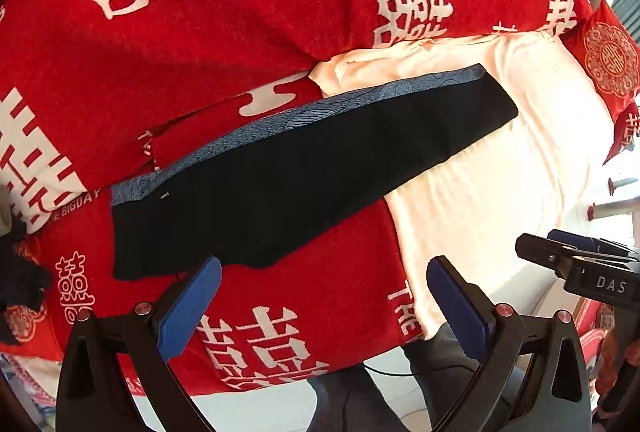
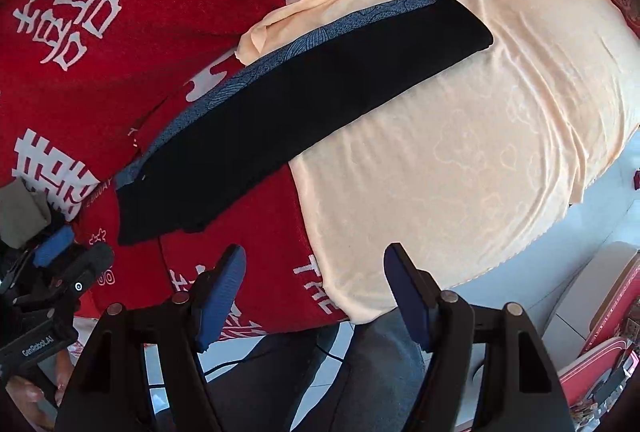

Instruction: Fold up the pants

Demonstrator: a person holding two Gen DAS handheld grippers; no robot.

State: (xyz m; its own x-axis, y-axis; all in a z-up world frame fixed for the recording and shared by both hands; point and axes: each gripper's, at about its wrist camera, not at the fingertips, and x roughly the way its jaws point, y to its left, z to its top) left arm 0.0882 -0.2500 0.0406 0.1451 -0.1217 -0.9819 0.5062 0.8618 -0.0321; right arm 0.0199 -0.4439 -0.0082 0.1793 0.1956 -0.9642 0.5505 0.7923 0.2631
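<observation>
So we've got red blanket (image 1: 240, 31) covering bed, cream sheet (image 2: 460, 151) over part, black pants (image 1: 300, 167) laid long across both; our left gripper (image 1: 324, 304) and right gripper (image 2: 316, 292) both spread wide, empty, near pants

Pants (image 1: 280, 175) on red blanket (image 1: 240, 31)

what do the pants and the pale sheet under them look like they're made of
Pants: matte black knit or woven cloth, probably cotton-like, with a blue-grey patterned side band; no shine. Pale sheet: thin peach fabric with a soft sheen and faint cloud pattern, perhaps satin-like or a smooth synthetic.
</observation>
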